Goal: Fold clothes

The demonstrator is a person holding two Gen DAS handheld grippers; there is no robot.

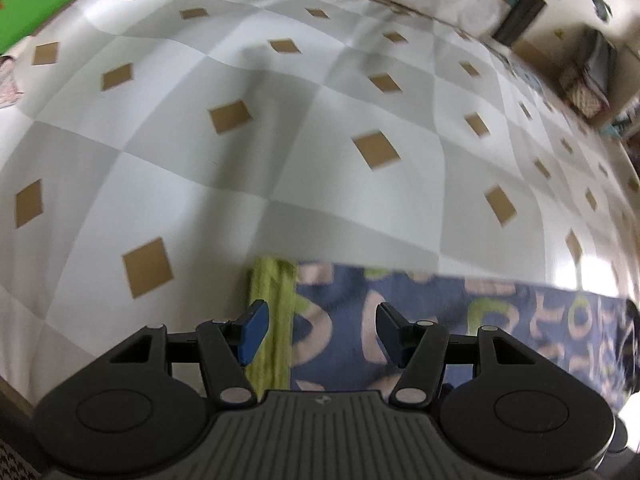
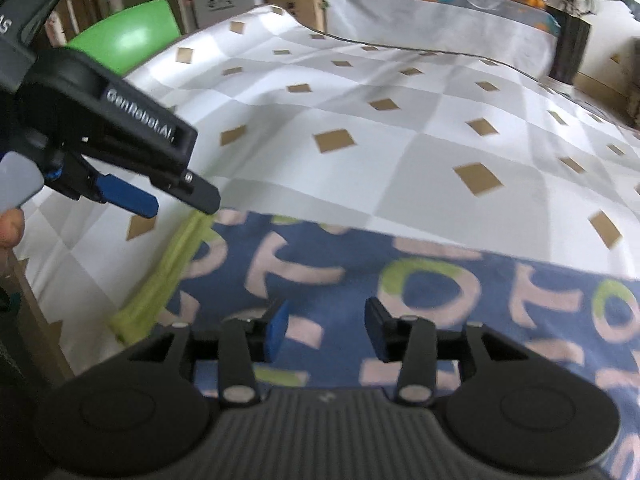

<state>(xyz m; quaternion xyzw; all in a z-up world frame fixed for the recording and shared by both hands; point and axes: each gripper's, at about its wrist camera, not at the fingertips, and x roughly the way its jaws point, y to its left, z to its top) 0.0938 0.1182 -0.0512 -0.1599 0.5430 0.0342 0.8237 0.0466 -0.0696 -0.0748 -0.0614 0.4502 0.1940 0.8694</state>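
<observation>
- Progress, judged from the left wrist view: one blue garment [image 1: 460, 320] with pale and green letter shapes is lying flat along the near edge of the table [image 1: 280, 140], its far edge running straight, so at least one fold is probably already in it, though motion blur is making that hard to confirm.
- One yellow-green ribbed band [image 1: 272, 320], a cuff or hem, is finishing the garment's left end, near the table's near-left corner.
- The left gripper [image 1: 318, 330] is hanging over that end with its jaws spread and nothing between them; one blue pad [image 1: 253, 332] is sitting over the green band, the other over the blue cloth.
- The checked tablecloth [image 1: 360, 92] with tan diamonds is covering the table beyond the garment, which is carrying no second garment in this view.
- Right wrist view: the same single garment [image 2: 420, 280] is stretching along the near edge towards the right, its green band [image 2: 160, 276] at the left.
- The right gripper [image 2: 326, 330] is hovering over the blue cloth with its jaws parted, gripping nothing; the left gripper [image 2: 176, 206] is showing at upper left above the band, also empty.
- Count: one garment, two grippers, one green chair [image 2: 128, 36] beyond the far-left corner.
- Remaining, as I judge it: neither gripper is holding cloth, so any further fold, likely end over end, is not yet begun.
</observation>
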